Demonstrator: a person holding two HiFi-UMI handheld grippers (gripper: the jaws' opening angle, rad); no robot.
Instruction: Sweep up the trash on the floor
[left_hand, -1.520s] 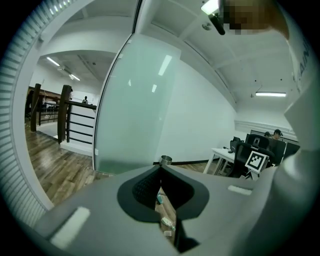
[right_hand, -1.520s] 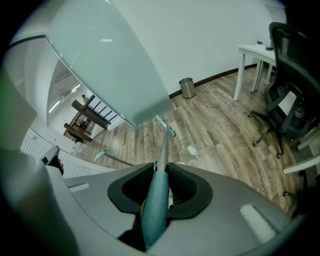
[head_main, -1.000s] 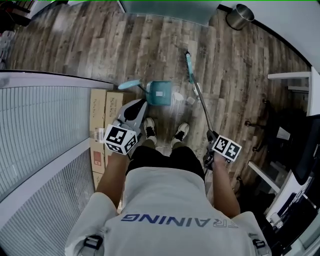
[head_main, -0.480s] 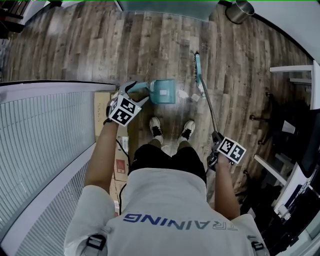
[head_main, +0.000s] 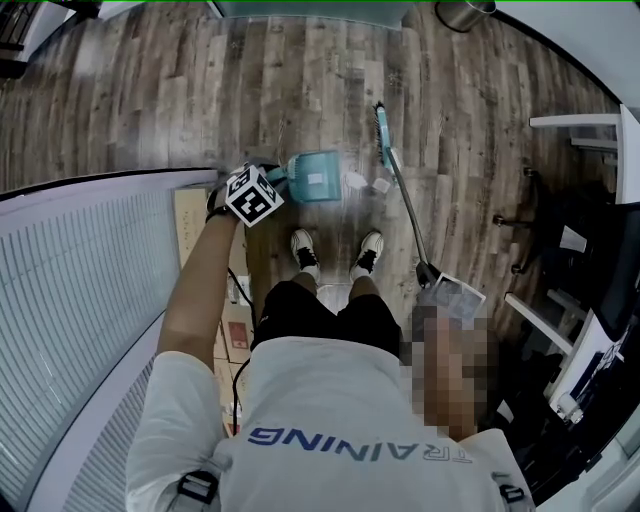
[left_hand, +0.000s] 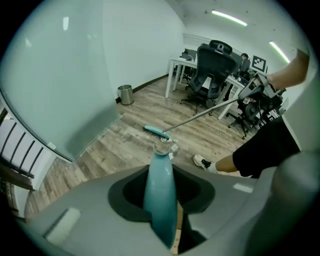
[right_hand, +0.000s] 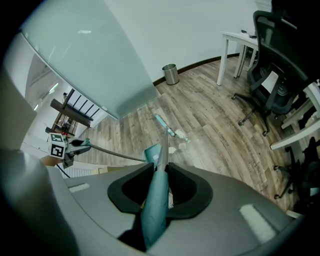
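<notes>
A teal dustpan (head_main: 315, 178) stands on the wood floor ahead of the person's shoes. My left gripper (head_main: 272, 180) has just been closing and is shut on the dustpan handle (left_hand: 159, 175), which runs out between its jaws. My right gripper (head_main: 430, 277) is shut on the teal grip of the broom handle (right_hand: 156, 200). The broom's metal pole slants down to the teal broom head (head_main: 381, 135), which rests on the floor right of the pan. White scraps of trash (head_main: 356, 181) lie between pan and broom head, and the trash (right_hand: 181, 135) also shows in the right gripper view.
A metal bin (head_main: 465, 12) stands by the far wall. Office chairs (left_hand: 212, 75) and white desks (head_main: 580, 125) fill the right side. Cardboard boxes (head_main: 190, 220) lie along a glass partition (head_main: 80, 300) at the left. The person's shoes (head_main: 303, 250) are just behind the pan.
The left gripper dropped from beside the person's waist to the dustpan, opened round its handle and closed on it. The right gripper and broom barely moved.
</notes>
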